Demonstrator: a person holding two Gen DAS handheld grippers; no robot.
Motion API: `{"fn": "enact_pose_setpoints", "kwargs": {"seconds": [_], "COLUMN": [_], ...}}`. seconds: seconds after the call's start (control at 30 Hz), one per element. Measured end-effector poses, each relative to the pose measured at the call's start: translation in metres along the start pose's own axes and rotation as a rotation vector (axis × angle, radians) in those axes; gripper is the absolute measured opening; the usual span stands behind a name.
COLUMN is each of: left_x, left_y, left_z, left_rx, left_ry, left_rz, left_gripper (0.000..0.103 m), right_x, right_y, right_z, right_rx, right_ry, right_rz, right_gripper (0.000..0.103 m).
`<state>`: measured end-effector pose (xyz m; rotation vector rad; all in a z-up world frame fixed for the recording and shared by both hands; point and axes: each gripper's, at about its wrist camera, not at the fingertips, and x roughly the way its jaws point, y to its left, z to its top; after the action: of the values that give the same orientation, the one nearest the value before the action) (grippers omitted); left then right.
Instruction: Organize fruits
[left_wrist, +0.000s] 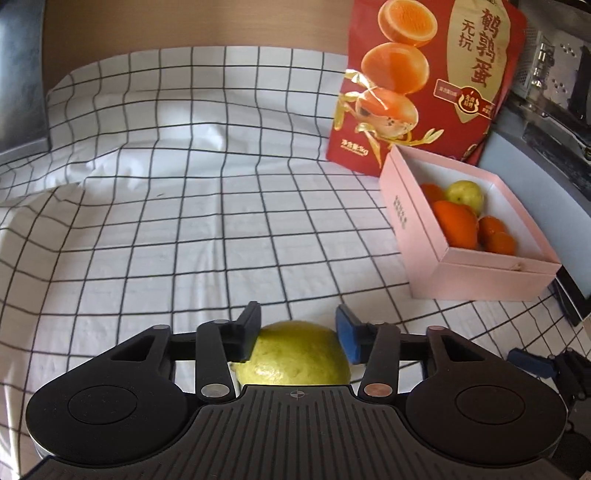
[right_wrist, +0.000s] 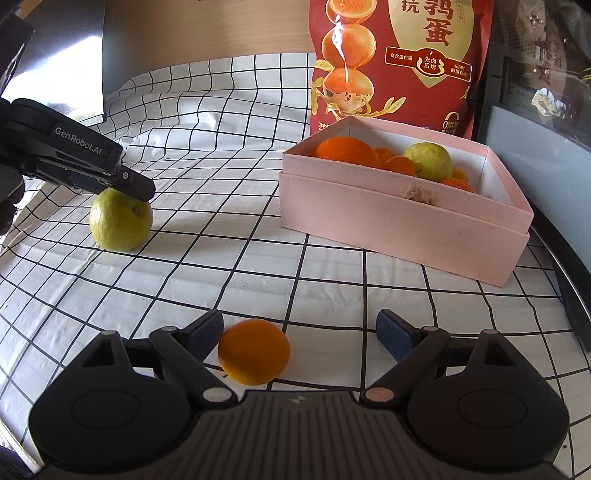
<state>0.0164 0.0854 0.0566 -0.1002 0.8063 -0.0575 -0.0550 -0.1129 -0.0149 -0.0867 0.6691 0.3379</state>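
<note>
Beside the pink box (right_wrist: 402, 218), the left gripper (left_wrist: 297, 334) clamps a firm, smooth guava (left_wrist: 295, 354) across its middle; the right gripper (right_wrist: 301, 334) gapes around an orange (right_wrist: 253, 351).

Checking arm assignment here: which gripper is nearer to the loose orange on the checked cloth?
Right. The right gripper is open with the orange between its fingers, near the left one. The left gripper is off to the left, around the green fruit.
</note>
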Motion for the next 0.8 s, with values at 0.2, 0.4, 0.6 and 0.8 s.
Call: {"fn": "enact_pose_setpoints", "kwargs": {"seconds": [0.2,0.4,0.6,0.8], "left_x": [0.018,0.025,0.026,0.020], "left_y": [0.002,0.004,0.004,0.000], "left_z": [0.008,0.010,0.008,0.004], "left_rx": [-0.037,-0.063,-0.020,0.087], "left_ry": [0.026,0.045,0.035,0.024], "left_rz": [-0.001,-0.001,-0.034,-0.069], "left_gripper": [0.052,0.055,0.056,0.057], "right_x": [0.000,0.000,0.000,0.000], "right_y": [0.001,0.001,0.001,0.000], "right_z": [0.000,0.000,0.000,0.001], "right_rx": [-0.002,-0.002,0.000,-0.004], "right_ry": [0.001,0.001,0.002,0.004], "right_rz": [0.000,0.001,0.003,0.006], "right_gripper": [0.091,0.091,0.091,0.091]}}
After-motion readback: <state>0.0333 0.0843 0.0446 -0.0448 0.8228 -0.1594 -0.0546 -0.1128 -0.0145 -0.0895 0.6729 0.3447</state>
